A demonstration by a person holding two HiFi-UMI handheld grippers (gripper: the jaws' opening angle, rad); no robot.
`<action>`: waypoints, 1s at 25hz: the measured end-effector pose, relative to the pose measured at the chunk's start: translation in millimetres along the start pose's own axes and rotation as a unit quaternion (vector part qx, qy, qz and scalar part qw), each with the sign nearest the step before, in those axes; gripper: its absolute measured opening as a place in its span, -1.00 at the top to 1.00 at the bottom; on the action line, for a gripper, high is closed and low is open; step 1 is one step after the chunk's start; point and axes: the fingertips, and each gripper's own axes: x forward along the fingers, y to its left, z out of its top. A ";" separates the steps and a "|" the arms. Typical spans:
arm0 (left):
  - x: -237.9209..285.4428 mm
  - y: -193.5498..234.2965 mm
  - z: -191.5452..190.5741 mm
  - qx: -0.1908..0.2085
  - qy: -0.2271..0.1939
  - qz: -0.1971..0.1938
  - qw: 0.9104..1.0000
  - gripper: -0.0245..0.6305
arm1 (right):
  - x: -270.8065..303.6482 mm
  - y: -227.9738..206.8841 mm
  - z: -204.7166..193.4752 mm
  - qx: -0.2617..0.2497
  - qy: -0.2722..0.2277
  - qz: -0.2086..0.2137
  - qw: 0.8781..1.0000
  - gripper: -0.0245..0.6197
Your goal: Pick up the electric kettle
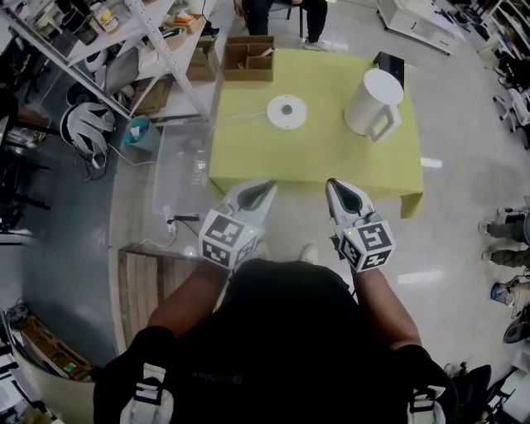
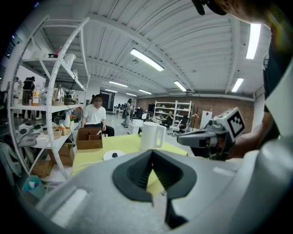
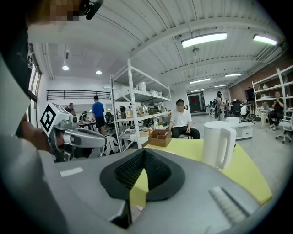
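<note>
The white electric kettle (image 1: 373, 103) stands upright at the far right of the yellow table (image 1: 315, 157), its handle towards me. Its round white base (image 1: 286, 111) lies apart from it, to the left. Both grippers hover side by side at the table's near edge, well short of the kettle. My left gripper (image 1: 268, 187) and right gripper (image 1: 334, 185) are each shut with nothing held. In the left gripper view the kettle (image 2: 151, 135) sits beyond the shut jaw tips of my left gripper (image 2: 152, 151). In the right gripper view the kettle (image 3: 217, 144) is to the right of my right gripper (image 3: 143, 150).
An open cardboard box (image 1: 248, 58) sits on the table's far left corner, with a black object (image 1: 389, 65) behind the kettle. A person (image 1: 286, 16) sits beyond the table. White shelving (image 1: 124, 50), a clear bin (image 1: 182, 166) and a wooden pallet (image 1: 145, 281) are on the left.
</note>
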 end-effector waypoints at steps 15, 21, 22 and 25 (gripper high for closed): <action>8.5 -8.6 4.2 0.006 0.002 0.008 1.000 0.92 | -5.5 -13.6 2.0 0.004 -0.007 -0.001 1.000 0.91; 8.2 -6.3 4.1 0.007 0.002 0.009 1.000 0.92 | -4.7 -12.1 3.0 -0.002 -0.009 -0.001 1.000 0.91; 8.4 -6.1 4.1 0.007 0.002 0.008 1.000 0.92 | -4.4 -12.0 3.0 -0.002 -0.009 -0.002 1.000 0.91; 9.0 -5.9 4.6 0.007 0.003 0.007 1.000 0.92 | -4.3 -12.6 3.9 -0.002 -0.009 -0.003 1.000 0.91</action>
